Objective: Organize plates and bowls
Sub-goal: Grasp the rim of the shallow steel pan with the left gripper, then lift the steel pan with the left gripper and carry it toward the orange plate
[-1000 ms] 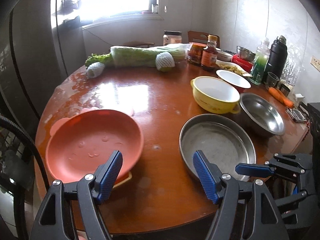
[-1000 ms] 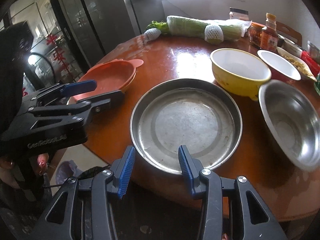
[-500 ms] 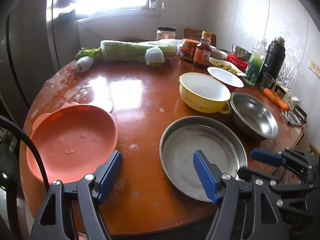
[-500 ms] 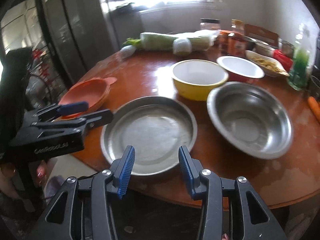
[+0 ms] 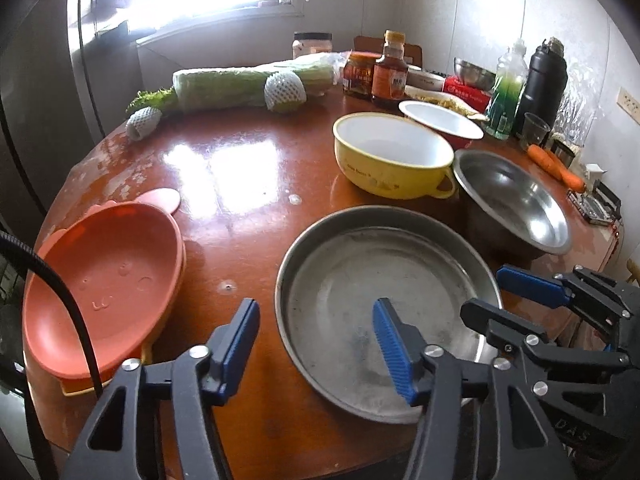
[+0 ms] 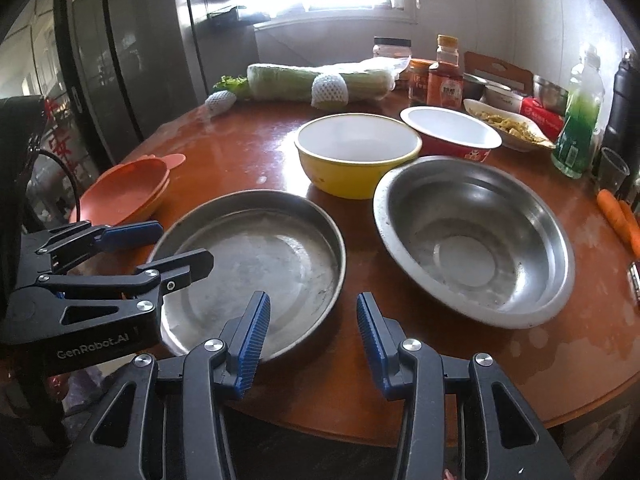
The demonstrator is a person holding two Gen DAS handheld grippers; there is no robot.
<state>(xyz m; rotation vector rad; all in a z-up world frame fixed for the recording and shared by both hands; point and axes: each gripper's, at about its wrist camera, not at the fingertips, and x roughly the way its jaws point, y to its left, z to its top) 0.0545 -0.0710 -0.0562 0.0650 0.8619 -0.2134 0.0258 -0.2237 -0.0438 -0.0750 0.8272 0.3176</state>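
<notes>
The round wooden table [image 5: 248, 168] carries everything. Near its front edge the flat steel pan [image 5: 384, 304] sits upright; just behind and right is the steel bowl [image 6: 476, 240], then the yellow bowl [image 6: 356, 152] and the red bowl [image 6: 452, 132]. The oval orange plate [image 5: 100, 280] lies at the left edge, long axis running front to back.

The left gripper [image 5: 316, 344] tilts down over the pan's near rim, one finger inside, one outside; its jaws have just been closing, not pressing yet. The right gripper [image 6: 312, 336] hangs part-open between pan and steel bowl, empty, having swung rightward off the pan.
</notes>
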